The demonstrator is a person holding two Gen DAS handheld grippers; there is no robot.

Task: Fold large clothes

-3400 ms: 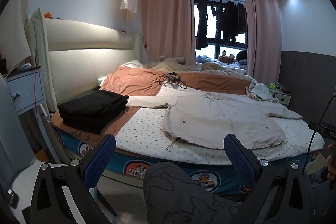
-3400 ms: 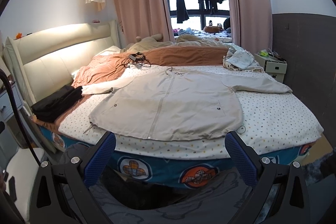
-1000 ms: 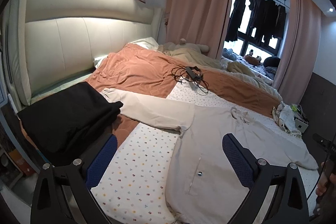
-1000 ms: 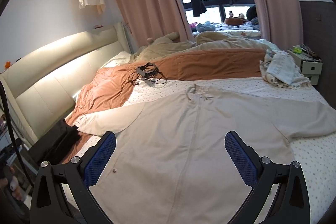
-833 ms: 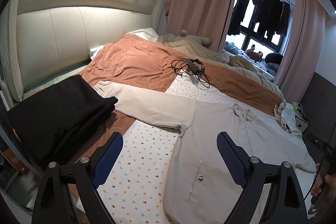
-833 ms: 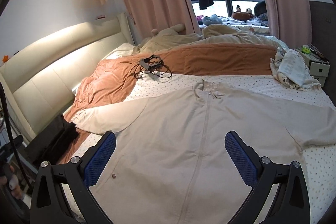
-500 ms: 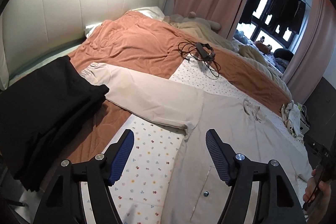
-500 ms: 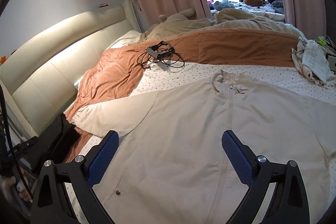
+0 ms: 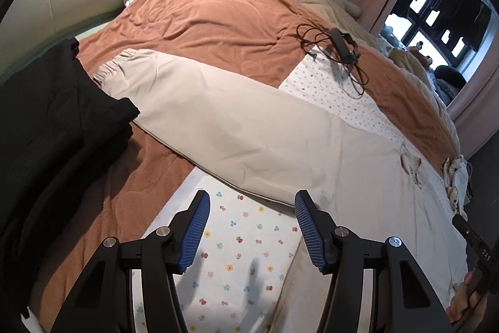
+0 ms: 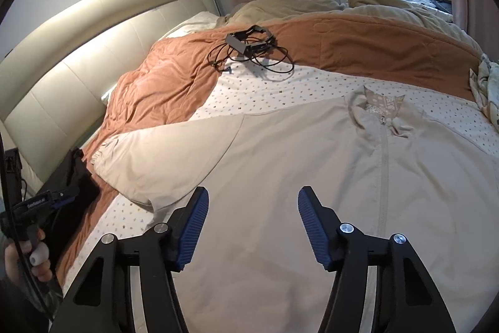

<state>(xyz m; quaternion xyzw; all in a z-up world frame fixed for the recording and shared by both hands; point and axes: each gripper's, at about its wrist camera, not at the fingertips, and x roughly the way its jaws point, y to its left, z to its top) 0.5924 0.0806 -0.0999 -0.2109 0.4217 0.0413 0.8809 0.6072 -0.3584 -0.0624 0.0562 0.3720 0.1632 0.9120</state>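
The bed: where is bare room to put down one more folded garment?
One free patch is the flowered white sheet between the beige zip jacket's sleeve, the rust-orange quilt and the jacket's body. The quilt's wide middle is bare too. It is crowded by the black folded clothes and the black charger with cable.

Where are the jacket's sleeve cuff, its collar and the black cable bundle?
Sleeve cuff (image 9: 107,69): left wrist view, on the gathered elastic end.
Collar (image 10: 382,106): right wrist view, on the patterned lining above the zip.
Cable bundle (image 10: 249,47): right wrist view, on the black adapter amid the loops.
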